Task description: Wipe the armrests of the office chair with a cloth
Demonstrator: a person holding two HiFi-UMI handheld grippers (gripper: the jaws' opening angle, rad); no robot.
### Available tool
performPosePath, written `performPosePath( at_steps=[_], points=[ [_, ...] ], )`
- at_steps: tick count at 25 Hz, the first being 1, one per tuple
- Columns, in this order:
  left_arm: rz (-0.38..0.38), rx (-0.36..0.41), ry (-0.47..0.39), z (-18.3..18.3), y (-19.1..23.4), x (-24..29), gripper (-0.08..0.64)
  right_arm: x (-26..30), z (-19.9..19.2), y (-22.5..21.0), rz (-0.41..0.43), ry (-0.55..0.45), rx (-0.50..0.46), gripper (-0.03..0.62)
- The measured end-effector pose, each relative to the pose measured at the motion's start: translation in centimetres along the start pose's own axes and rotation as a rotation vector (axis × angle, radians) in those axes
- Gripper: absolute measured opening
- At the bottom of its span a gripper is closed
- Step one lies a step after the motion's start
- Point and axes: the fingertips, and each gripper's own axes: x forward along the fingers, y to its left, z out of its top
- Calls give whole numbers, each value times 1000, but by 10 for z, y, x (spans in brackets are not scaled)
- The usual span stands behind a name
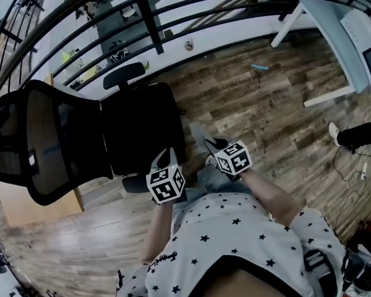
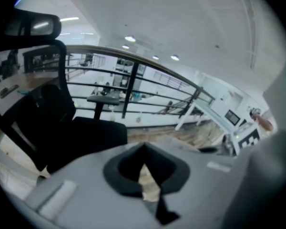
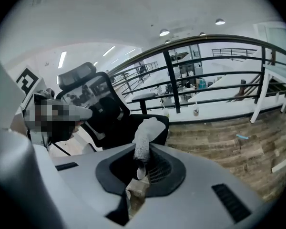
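The black office chair (image 1: 136, 125) stands in front of me, mesh back to the left. Its far armrest (image 1: 123, 74) lies by the railing and its near armrest (image 1: 135, 183) just left of my left gripper (image 1: 164, 159). That gripper is shut with nothing in it, its tips meeting over the seat (image 2: 88, 132). My right gripper (image 1: 214, 146) hangs right of the seat, shut on a grey-white cloth (image 1: 199, 135). The cloth (image 3: 146, 135) sticks up from between the right gripper's (image 3: 140, 170) jaws, off the chair (image 3: 117, 120).
A black metal railing (image 1: 148, 17) curves along the far side. A white desk (image 1: 334, 23) stands at the right, a wooden cabinet (image 1: 25, 206) at the left. A person's shoe (image 1: 337, 133) and cables (image 1: 358, 169) lie on the wooden floor at the right.
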Motion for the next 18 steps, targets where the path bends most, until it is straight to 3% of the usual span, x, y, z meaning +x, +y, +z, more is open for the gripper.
performPosePath(
  at_steps=[9,18],
  points=[
    [-10,-11,-37,28,-43,41,2,-27,28,-41,25,-37,-41,32],
    [-45,-4,-22,39,-81,72,2,-57,48,-79,-9,-100,0,32]
  ],
)
